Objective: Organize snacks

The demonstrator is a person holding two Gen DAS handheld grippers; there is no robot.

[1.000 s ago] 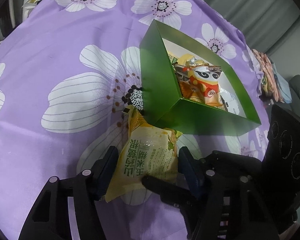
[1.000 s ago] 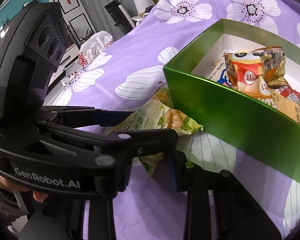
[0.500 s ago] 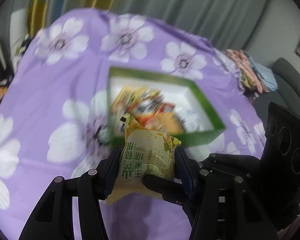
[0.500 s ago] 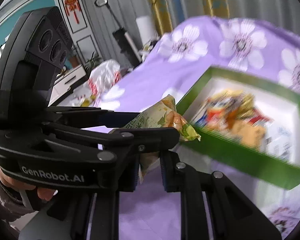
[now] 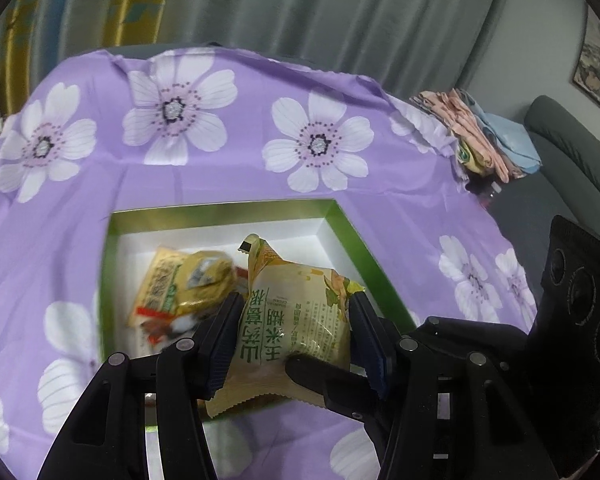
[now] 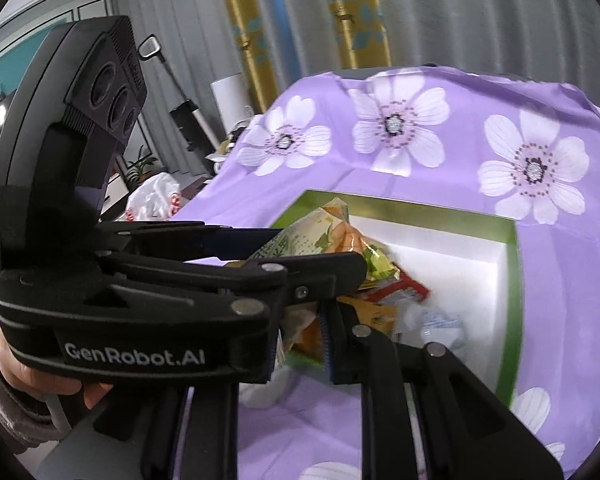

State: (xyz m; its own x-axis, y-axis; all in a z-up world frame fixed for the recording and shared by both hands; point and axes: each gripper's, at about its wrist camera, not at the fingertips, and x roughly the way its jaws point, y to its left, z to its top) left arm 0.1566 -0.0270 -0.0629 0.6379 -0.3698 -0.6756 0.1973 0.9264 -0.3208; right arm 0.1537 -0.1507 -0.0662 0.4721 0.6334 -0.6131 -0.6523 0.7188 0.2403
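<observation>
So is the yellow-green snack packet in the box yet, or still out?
Out: the yellow-green snack packet is held above the green box, clamped by the left gripper.

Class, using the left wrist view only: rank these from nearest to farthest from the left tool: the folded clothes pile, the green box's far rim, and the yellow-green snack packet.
1. yellow-green snack packet: clamped between the fingers of the left tool.
2. green box's far rim: just beyond the packet, mid-picture.
3. folded clothes pile: at the cloth's far right edge.

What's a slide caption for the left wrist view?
Left gripper holds a yellow snack pack above the green box of snacks.
</observation>
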